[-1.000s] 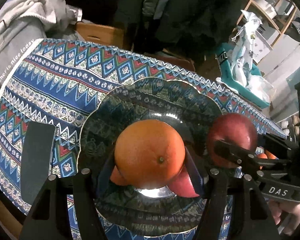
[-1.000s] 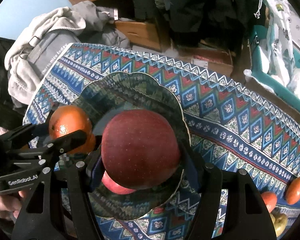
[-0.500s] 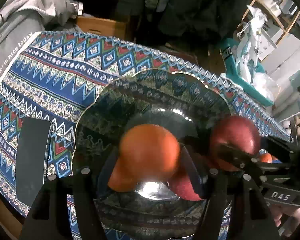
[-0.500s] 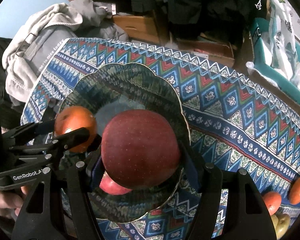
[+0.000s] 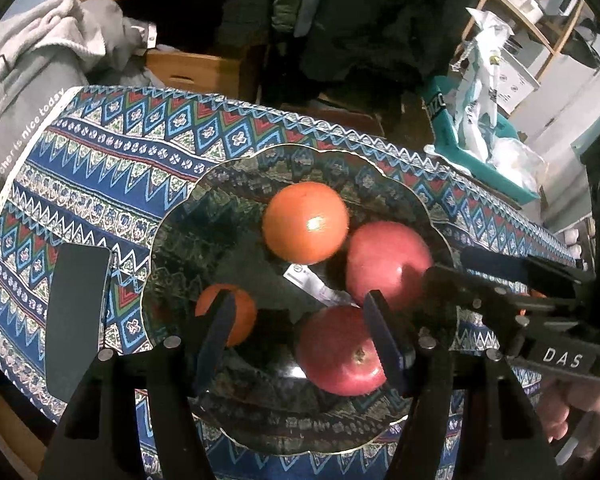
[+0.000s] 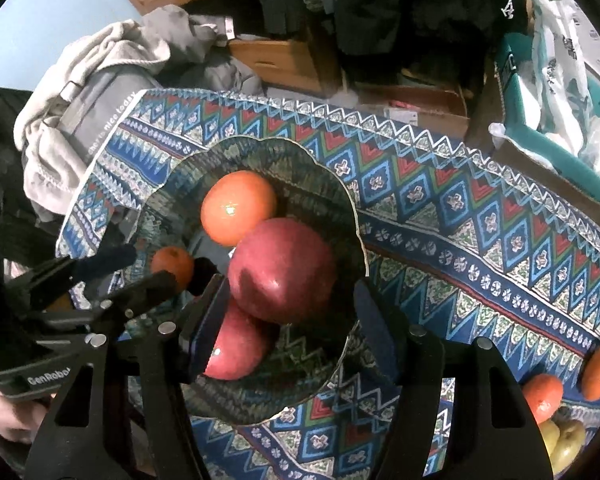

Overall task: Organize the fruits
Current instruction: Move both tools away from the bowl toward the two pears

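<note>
Fingers (image 5: 216,332) on the left gripper (image 5: 298,336) are spread with nothing pinched.

Left wrist view:
- plate (image 5: 204,240) sits on the patterned tablecloth (image 5: 140,160), holding four fruits
- big orange (image 5: 306,222) lies free on the far side, blurred, so probably not settled
- small orange (image 5: 246,316) is half hidden behind the left finger
- lower apple (image 5: 336,356) is just beside the right finger, not squeezed
- upper apple (image 5: 384,260) touches the big orange, also blurred
- right gripper (image 5: 448,266) comes in from the right, with its tips at that apple's edge
- paper label (image 5: 312,284) lies on the plate floor
- dark flat slab (image 5: 78,312) lies on the cloth just left of the plate

Right wrist view:
- right gripper (image 6: 290,326) fingers (image 6: 206,324) are wide apart and its jaws are closing
- upper apple (image 6: 282,270) is at the tips, but a clear gap shows at the right-hand pad, so there is no grip
- it rests on the lower apple (image 6: 236,348) and against the big orange (image 6: 238,206), so my read is it's propped and could roll
- left gripper (image 6: 140,268) has its tips beside the small orange (image 6: 172,264), empty
- loose oranges (image 6: 542,396) and yellowish fruit (image 6: 564,440) are well apart on the cloth at far right, likely the next to collect

Both grippers angle down over the plate, which looks like the collection point.
</note>
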Available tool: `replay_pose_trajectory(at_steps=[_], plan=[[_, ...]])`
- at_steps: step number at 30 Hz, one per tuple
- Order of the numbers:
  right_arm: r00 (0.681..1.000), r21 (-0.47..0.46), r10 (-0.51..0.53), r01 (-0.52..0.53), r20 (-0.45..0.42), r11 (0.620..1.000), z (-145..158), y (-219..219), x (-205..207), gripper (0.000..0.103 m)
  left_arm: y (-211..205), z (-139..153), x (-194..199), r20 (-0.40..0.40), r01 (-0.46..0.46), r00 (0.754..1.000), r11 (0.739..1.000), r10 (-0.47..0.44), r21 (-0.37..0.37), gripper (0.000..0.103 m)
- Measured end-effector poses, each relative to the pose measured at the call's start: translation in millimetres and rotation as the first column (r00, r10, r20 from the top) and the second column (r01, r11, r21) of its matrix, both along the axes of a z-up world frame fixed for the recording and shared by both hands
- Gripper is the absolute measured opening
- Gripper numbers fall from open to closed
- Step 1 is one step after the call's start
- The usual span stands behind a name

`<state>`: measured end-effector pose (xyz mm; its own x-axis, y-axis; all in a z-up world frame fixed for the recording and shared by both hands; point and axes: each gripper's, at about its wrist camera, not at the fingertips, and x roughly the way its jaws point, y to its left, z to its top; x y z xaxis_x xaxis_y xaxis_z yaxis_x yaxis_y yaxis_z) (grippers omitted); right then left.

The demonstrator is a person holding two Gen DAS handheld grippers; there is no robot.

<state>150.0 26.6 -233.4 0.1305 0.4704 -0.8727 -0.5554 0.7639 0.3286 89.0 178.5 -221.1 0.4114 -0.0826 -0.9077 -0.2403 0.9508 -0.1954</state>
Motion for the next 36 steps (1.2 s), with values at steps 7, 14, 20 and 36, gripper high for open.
replay_pose_trajectory(at_steps=[7,14,20,36], plan=[[0.998,-0.027,-0.021,0.022,0.065,0.999,16.7,-13.4,-7.5,0.067,-16.5,15.1,-6.4,0.017,0.036,0.999,0.999,-0.037,0.024,0.072],[0.991,-0.051,-0.044,0.051,0.123,0.997,36.5,-38.6,-15.2,0.068,-40.6,31.6,-8.8,0.042,0.083,0.996,0.996,-0.084,0.026,0.073],[0.986,-0.057,-0.069,0.079,0.154,0.995,48.7,-67.1,-23.3,0.071,-66.9,41.5,-10.3,0.056,0.137,0.989,0.99,-0.138,0.031,0.073],[0.965,-0.059,-0.183,0.197,0.188,0.979,64.1,-165.0,-37.3,0.073,-149.6,48.6,-10.8,0.039,0.281,0.959,0.959,-0.282,0.028,0.074]])
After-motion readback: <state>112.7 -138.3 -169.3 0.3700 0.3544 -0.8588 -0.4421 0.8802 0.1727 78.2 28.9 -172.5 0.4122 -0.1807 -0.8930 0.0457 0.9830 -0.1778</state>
